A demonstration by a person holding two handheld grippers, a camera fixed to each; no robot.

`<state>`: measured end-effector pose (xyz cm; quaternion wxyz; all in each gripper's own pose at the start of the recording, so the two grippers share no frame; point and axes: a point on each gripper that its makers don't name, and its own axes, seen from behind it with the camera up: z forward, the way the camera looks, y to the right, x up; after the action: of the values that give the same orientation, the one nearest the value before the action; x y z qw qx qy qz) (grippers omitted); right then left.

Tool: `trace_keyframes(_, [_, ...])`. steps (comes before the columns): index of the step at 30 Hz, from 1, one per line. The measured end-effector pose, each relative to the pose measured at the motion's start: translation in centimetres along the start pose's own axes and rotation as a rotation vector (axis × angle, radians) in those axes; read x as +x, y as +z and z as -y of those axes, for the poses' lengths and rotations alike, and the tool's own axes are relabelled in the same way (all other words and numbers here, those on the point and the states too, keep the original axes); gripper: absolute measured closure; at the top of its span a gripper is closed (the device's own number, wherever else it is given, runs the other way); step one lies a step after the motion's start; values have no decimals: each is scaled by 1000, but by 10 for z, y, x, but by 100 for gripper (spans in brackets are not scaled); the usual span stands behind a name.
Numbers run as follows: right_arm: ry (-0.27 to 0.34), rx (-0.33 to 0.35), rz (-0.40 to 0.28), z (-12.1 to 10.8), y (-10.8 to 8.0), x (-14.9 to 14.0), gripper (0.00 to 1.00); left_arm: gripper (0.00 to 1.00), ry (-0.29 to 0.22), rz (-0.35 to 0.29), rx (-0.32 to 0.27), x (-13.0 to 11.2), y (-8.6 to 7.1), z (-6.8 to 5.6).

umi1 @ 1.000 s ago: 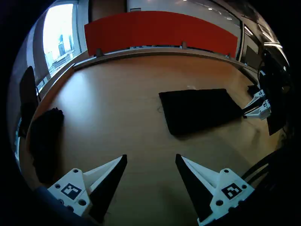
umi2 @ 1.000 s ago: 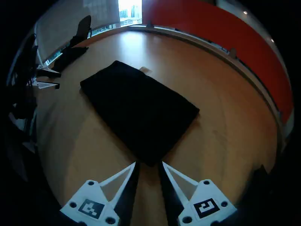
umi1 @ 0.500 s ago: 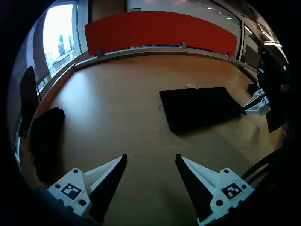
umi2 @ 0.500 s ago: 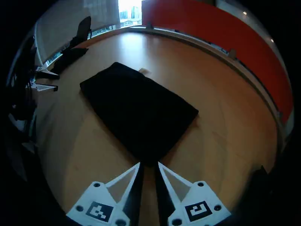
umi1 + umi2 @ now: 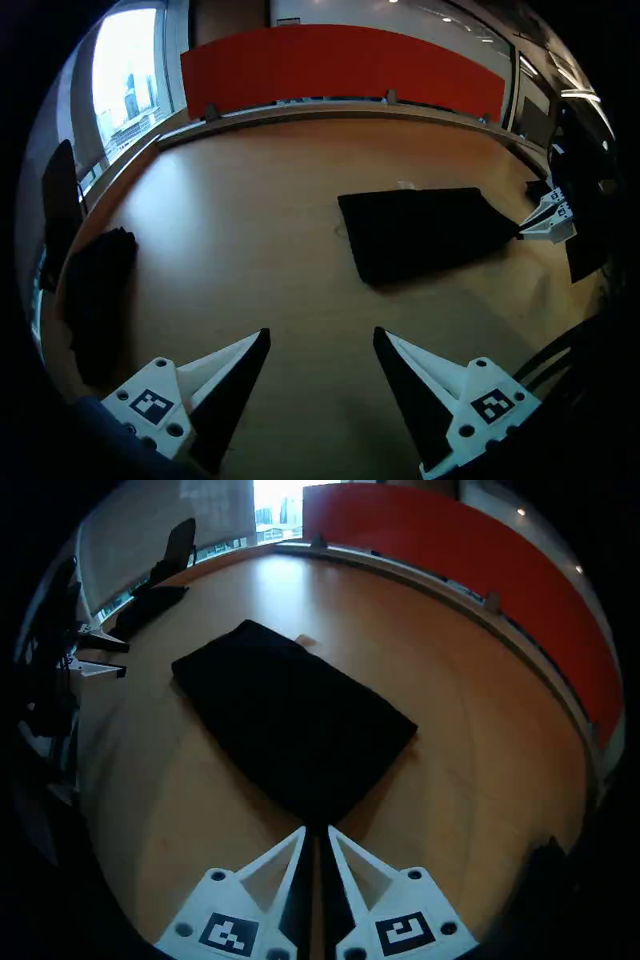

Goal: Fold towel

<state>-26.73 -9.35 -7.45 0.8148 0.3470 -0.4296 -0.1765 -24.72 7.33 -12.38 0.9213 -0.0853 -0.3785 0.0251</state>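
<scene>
Flat towel (image 5: 292, 720) on table (image 5: 480, 720), near corner between right gripper (image 5: 318, 834) jaws

One towel (image 5: 420, 232) (image 5: 292, 720). Two grippers: left gripper (image 5: 320, 331), right gripper (image 5: 316, 830). One tabletop (image 5: 240, 224). One red partition (image 5: 336, 64). One dark cloth bundle (image 5: 100, 296). One chair (image 5: 180, 544).

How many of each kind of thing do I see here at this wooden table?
black towel: 1
dark bundle: 1
red partition: 1
grippers: 2 (left gripper, right gripper)
Total: 5
</scene>
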Motion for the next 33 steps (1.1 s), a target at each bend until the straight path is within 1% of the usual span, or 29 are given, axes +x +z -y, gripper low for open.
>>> trace_keyframes(14, [26, -10, -15, -1, -9, 3, 96, 4, 6, -10, 3, 2, -2, 3])
trace_keyframes(24, [52, -26, -20, -5, -21, -2, 96, 4, 21, -51, 2, 8, -4, 2])
trace_keyframes(33, [56, -37, -28, -8, -27, 1, 96, 4, 35, -77, 17, 8, -10, 3])
